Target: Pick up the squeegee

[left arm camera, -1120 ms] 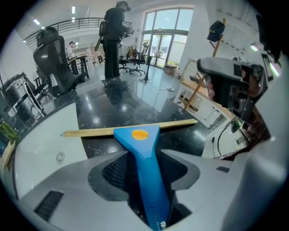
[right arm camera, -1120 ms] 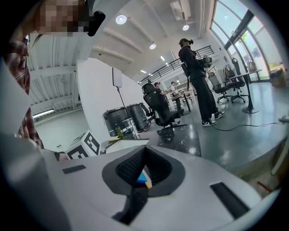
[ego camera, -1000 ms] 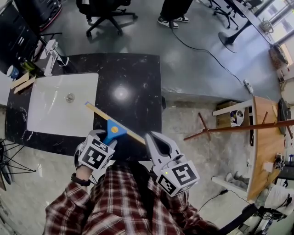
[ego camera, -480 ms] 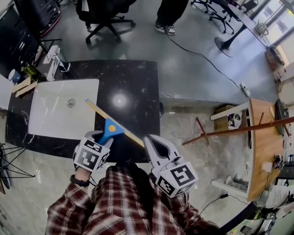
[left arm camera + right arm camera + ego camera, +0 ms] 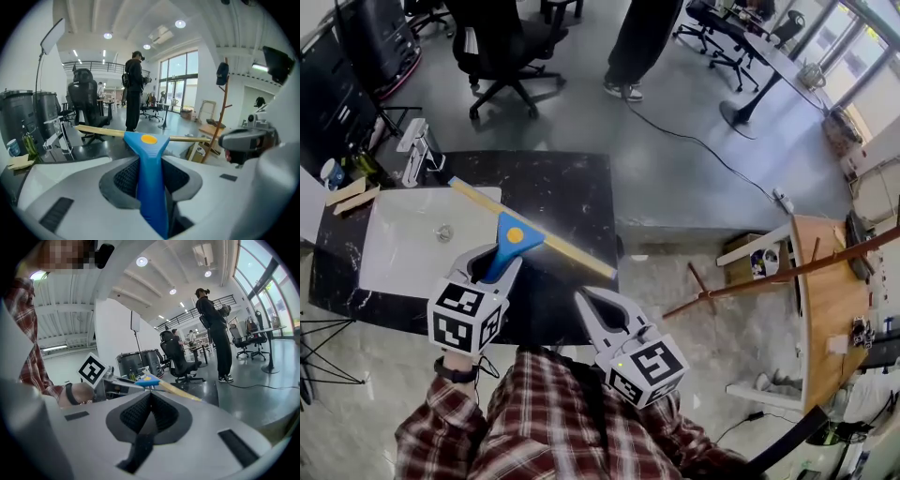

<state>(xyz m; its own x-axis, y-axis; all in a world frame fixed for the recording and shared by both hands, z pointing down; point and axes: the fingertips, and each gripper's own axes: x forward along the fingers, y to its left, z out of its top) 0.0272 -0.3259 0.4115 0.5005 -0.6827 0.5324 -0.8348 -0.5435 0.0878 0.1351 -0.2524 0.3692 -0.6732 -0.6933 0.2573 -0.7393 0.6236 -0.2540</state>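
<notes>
The squeegee has a blue handle and a long tan blade. It hangs in the air over the black counter, its blade running from upper left to lower right. My left gripper has just closed and is shut on the blue handle; in the left gripper view the handle sits pinched between the dark pads, the blade level ahead. My right gripper hovers to the right of it near the counter's front edge, shut with its tips together and nothing in them. The right gripper view shows the squeegee off to its left.
A white sink with a faucet is set in the counter's left half, with small items at its far left. A person and office chairs stand beyond. A wooden coat rack and wooden table are at the right.
The left gripper has risen with the squeegee, lifting it off the counter's front and carrying it up and over the sink's edge. The right gripper has drifted slightly left.
</notes>
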